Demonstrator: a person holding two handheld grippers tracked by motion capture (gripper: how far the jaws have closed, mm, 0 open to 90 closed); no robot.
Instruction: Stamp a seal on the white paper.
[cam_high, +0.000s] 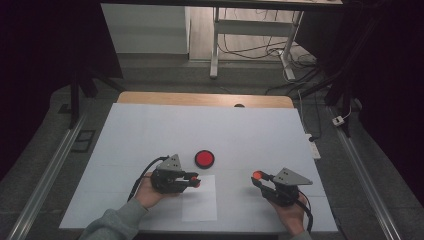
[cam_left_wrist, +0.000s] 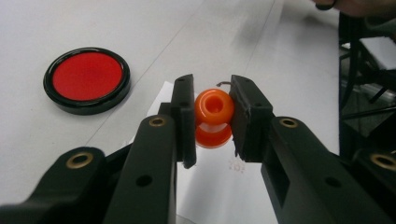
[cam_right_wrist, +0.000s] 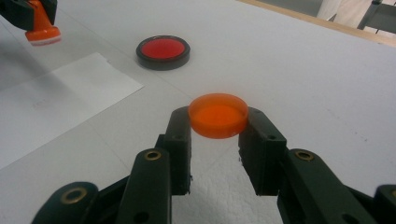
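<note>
Jaws on your left gripper were clamped on the orange stamp, squeezing its rounded knob from both sides, with the flared base hanging below. In the high view that stamp sat low and just left of centre, over the upper edge of the white paper sheet, apparently clear of it. Your right gripper had its jaws pinched on the rim of the orange lid, held flat and raised off the bench; in the high view it showed lower right of centre. The open ink pad, red in its black case, lay on the bench just above the sheet, near the stamp.

Judging by looks, the stamp is light, hard plastic, smooth and rounded at the knob, so it could swivel or slip under a sideways push; the narrower waist below the knob would likely give you a steadier hold. The lid seems thin and light, best held by opposite edges, as you had it.
</note>
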